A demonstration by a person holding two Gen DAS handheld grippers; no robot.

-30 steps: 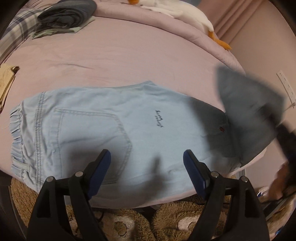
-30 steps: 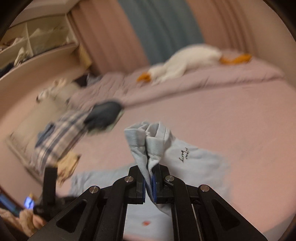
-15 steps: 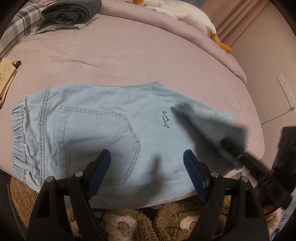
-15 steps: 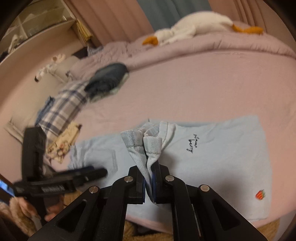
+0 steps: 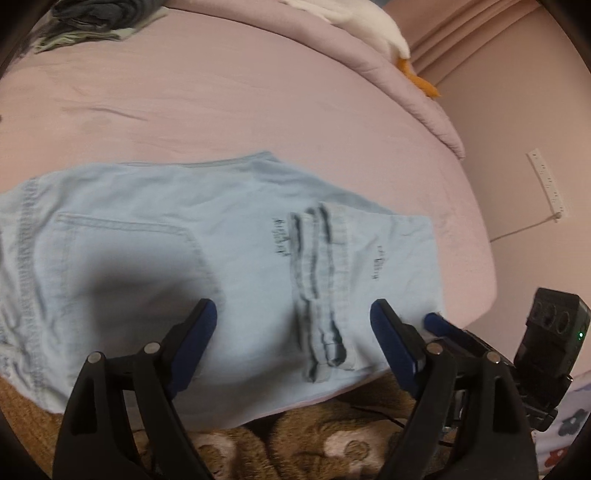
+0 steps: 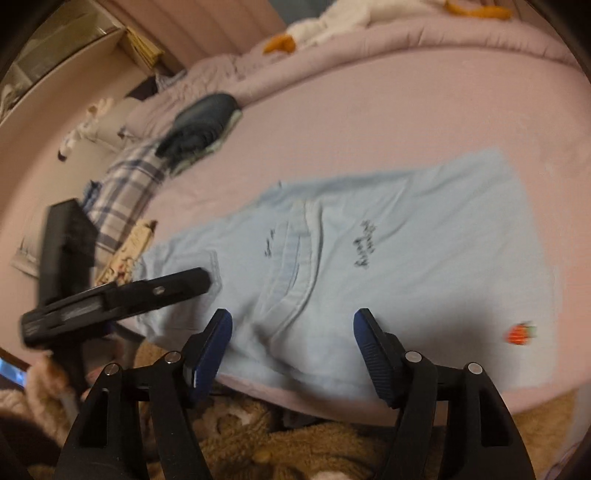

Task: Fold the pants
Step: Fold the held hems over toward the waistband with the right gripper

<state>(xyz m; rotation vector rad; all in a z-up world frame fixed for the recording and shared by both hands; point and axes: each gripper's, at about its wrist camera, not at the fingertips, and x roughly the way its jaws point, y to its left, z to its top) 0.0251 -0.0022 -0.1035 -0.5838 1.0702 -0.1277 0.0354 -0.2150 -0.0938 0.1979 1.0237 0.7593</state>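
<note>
Light blue denim pants [image 5: 155, 236] lie flat on the pink bed, waistband at the left, with the leg end folded back over the middle so its hem [image 5: 321, 288] lies across the fabric. They also show in the right wrist view [image 6: 406, 266], hem [image 6: 295, 258] near the middle. My left gripper [image 5: 291, 339] is open and empty over the near edge of the pants. My right gripper [image 6: 291, 350] is open and empty just above the folded part; it also shows at the right in the left wrist view [image 5: 443, 328].
A dark folded garment [image 6: 199, 125] and plaid cloth [image 6: 125, 188] lie at the bed's far left. A white stuffed goose [image 5: 362, 18] lies at the back. A brown fluffy rug [image 5: 314, 439] lies below the bed's near edge. A wall outlet strip [image 5: 546, 184] is at the right.
My right gripper carried the leg end leftward over the pants, laid it down and opened. The left gripper stayed open and moved slightly closer.
</note>
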